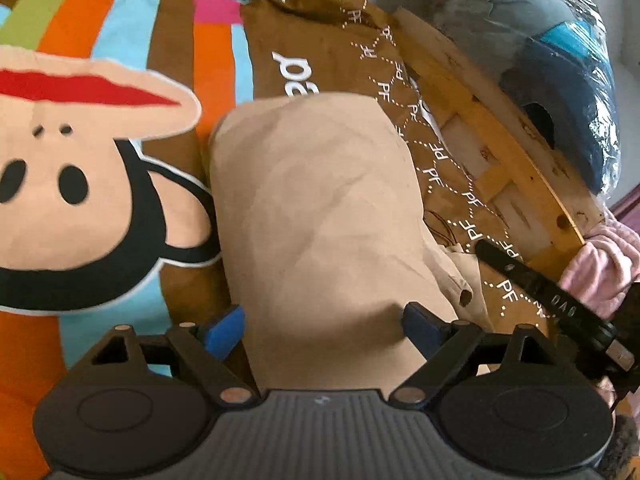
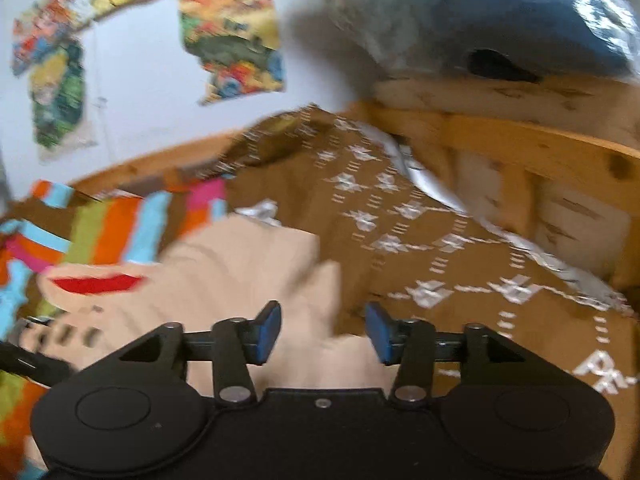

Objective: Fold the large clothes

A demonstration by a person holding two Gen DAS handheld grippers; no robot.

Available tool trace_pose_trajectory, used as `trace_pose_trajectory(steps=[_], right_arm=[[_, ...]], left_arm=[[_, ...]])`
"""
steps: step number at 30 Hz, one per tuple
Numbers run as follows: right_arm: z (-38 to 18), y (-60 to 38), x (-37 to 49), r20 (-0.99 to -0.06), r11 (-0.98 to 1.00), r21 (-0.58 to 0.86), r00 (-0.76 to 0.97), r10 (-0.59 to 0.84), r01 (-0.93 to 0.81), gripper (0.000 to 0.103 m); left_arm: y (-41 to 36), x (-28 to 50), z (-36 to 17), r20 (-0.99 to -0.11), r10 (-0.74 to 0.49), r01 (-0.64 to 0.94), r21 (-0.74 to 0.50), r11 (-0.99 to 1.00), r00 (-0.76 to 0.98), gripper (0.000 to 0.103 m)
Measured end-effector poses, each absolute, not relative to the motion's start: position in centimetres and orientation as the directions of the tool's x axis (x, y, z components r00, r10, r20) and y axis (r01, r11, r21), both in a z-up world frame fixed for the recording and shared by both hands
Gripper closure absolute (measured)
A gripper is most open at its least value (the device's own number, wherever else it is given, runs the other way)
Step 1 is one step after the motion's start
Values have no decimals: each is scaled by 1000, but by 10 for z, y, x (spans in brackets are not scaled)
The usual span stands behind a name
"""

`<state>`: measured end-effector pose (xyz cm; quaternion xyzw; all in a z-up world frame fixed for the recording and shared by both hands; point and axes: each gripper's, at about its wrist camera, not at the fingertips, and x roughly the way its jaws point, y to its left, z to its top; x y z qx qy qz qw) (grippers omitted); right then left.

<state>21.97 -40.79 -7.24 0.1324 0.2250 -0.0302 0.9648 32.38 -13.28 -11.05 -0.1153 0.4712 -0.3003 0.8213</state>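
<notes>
Soft daylight is filling both pictures. The right wrist view is smearing with blur, mostly the torn colourful paper posters (image 2: pixel 234 40). The shiny clear plastic bag (image 1: pixel 560 60) is catching white glare. Edges are bending and darkening.

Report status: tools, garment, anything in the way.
Left tool open over the tan garment, not gripping. Right tool open, garment between the pads. Brown pillow lies beside the fold; nothing blocking.
</notes>
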Motion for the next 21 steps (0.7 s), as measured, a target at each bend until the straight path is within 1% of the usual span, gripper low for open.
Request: trace_pose_trajectory(steps=[2,4,7,9,10,13,16,19,21], right_arm=[[-77,-403,228,-474,957,280,878,73,72,52],[-86,-396,236,-526,961,271,844,105,49,55],[-105,-386,245,-625,979,198,777,81,57,62],[-117,-383,247,-667,984,161,744,51,77,66],[-123,-380,246,-678,987,136,735,32,82,66],[-137,-371,248,-686,995,66,728,-8,74,66],[-144,-370,246,-677,995,61,736,-20,83,66],[-133,-374,241,-634,991,81,773,-30,105,68],[-112,-378,239,-564,986,115,825,-36,122,68]], left_arm=[[-134,327,-117,-726,-591,397,-456,797,352,13],[-137,327,-125,-755,-566,393,-435,810,331,13],[-145,326,-137,-802,-514,400,-383,833,303,13],[-150,326,-145,-813,-495,413,-354,839,308,12],[-151,327,-149,-814,-492,413,-352,840,307,11],[-147,335,-163,-814,-510,375,-397,838,277,6],[-139,334,-162,-792,-546,348,-449,823,272,10],[-133,329,-154,-777,-571,319,-489,812,263,11],[-131,321,-149,-764,-593,345,-501,794,256,11]])
